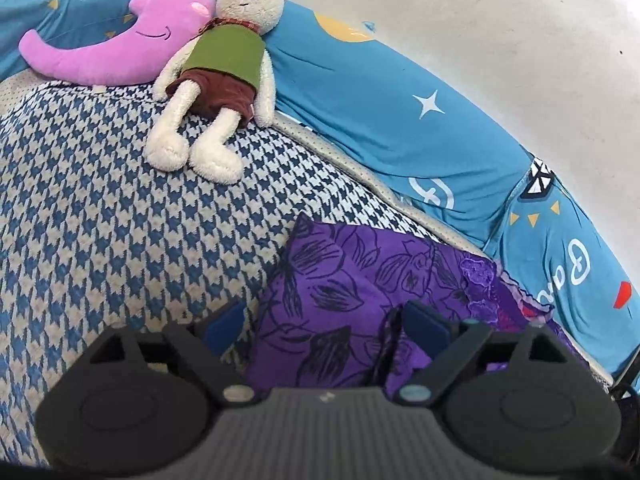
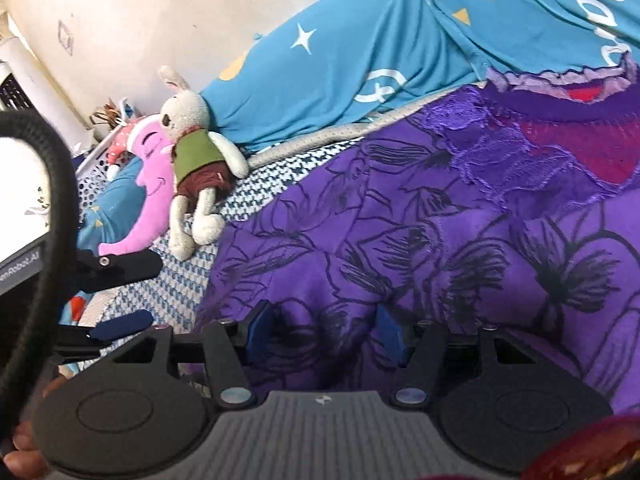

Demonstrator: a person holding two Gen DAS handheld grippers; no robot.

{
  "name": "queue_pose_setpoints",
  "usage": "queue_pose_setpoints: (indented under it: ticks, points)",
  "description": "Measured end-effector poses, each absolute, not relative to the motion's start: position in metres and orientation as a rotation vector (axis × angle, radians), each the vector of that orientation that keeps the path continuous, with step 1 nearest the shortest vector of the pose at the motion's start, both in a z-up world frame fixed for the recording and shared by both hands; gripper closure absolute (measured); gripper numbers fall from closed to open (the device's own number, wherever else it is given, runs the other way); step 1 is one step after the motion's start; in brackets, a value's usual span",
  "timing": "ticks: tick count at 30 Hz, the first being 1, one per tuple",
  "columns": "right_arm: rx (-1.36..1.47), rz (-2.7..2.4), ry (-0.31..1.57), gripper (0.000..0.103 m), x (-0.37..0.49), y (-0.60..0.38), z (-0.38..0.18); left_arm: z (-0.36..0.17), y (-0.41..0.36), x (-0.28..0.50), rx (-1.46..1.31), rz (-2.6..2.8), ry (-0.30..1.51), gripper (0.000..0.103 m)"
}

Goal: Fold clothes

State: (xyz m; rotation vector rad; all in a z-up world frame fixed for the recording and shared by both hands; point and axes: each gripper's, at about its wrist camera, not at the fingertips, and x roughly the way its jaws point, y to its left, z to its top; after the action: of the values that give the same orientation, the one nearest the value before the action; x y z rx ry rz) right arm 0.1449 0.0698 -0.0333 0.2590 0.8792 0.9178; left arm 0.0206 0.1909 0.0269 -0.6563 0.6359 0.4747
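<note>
A purple garment [image 1: 360, 280] with a black flower print and a lace collar lies on the houndstooth bedspread [image 1: 100, 220]. My left gripper [image 1: 324, 330] is open at the garment's near left edge. One fingertip [image 1: 224, 326] is over the bedspread and the other rests on the cloth. In the right wrist view the garment [image 2: 440, 220] fills most of the frame, collar at the upper right. My right gripper [image 2: 324, 330] is open and pressed down on the cloth, with purple fabric between its fingers. The left gripper [image 2: 128, 296] shows at the left, open.
A plush rabbit [image 1: 216, 68] and a pink moon cushion [image 1: 120, 40] lie at the head of the bed. A blue quilt [image 1: 400, 100] with stars runs along the wall side. A white perforated basket [image 2: 96, 160] stands beyond the bed. A hand [image 2: 24, 452] holds the right gripper.
</note>
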Motion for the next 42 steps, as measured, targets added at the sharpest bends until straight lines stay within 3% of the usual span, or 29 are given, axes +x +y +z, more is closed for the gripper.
queue_pose_setpoints:
  ticks: [2,4,11,22,24,27,31,36,42]
  points:
    - [0.273,0.920,0.878,0.074,0.147,0.071,-0.035,0.026,0.191,0.020,-0.658,0.486,0.634,0.012]
    - [0.276,0.921,0.877,0.083,0.149,0.071,-0.035,0.026,0.192,0.019,-0.658,0.498,0.632,0.012]
    - [0.251,0.900,0.725,0.089,0.146,0.066,0.000,0.025,0.193,0.018,-0.660,0.530,0.617,0.012]
    - [0.242,0.615,0.440,0.089,0.152,-0.018,0.074,0.024,0.178,0.030,-0.626,0.488,0.615,0.012]
    - [0.220,0.524,0.459,0.086,0.156,-0.040,0.071,0.023,0.172,0.033,-0.611,0.470,0.621,0.012]
    - [0.216,0.378,0.489,0.071,0.160,-0.076,0.059,0.021,0.161,0.039,-0.586,0.449,0.633,0.012]
    - [0.337,0.363,0.562,0.070,0.164,-0.117,0.048,0.017,0.150,0.047,-0.564,0.423,0.654,0.012]
    - [0.265,0.402,0.604,0.070,0.164,-0.117,0.039,0.012,0.136,0.053,-0.533,0.398,0.680,0.012]
    - [0.104,0.506,0.683,0.059,0.159,-0.085,0.022,0.006,0.128,0.057,-0.514,0.379,0.707,0.011]
